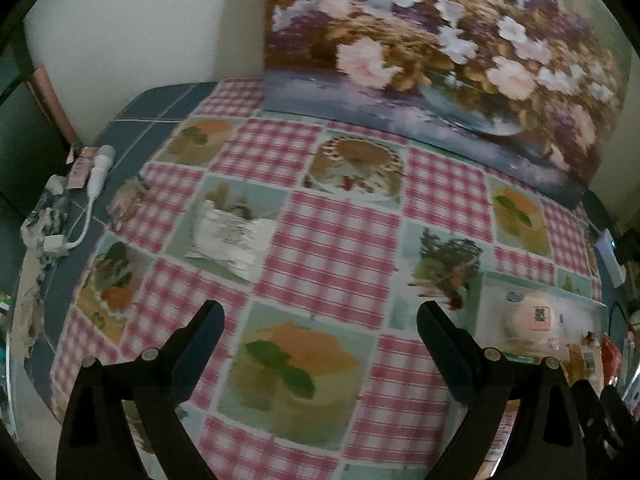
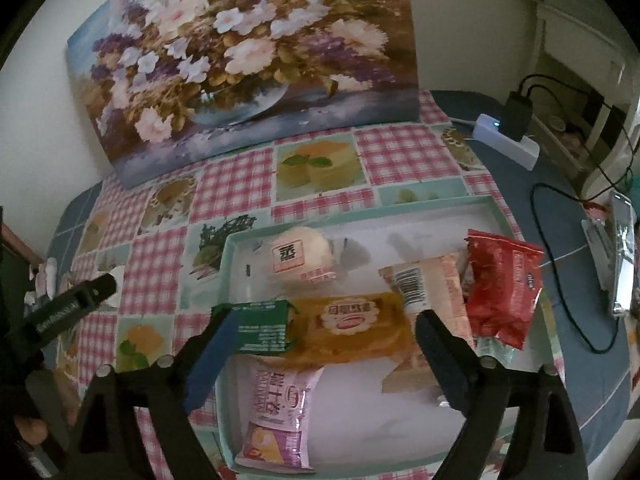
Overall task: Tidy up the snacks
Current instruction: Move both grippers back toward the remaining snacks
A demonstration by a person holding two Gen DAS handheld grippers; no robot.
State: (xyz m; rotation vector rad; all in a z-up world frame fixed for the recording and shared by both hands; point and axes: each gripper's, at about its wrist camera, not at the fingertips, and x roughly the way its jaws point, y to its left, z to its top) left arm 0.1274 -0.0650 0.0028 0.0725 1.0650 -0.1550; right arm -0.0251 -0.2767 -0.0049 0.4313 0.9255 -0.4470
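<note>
A white tray with a mint rim (image 2: 360, 206) holds several snacks: a round bun packet (image 2: 302, 256), an orange packet (image 2: 352, 322), a green packet (image 2: 262, 326), a pink packet (image 2: 280, 412), a peach packet (image 2: 432, 284) and a red packet (image 2: 502, 286). My right gripper (image 2: 324, 334) is open just above them. My left gripper (image 1: 320, 316) is open and empty over the chequered tablecloth, and also shows in the right wrist view (image 2: 72, 298). A white snack packet (image 1: 232, 236) lies ahead of it to the left. The tray (image 1: 492, 280) sits to its right.
A flower painting (image 2: 248, 60) leans on the wall behind the table. A white power strip with a black charger (image 2: 508, 136) and cables lies at the right. A white cable and small items (image 1: 96, 172) lie at the table's left edge.
</note>
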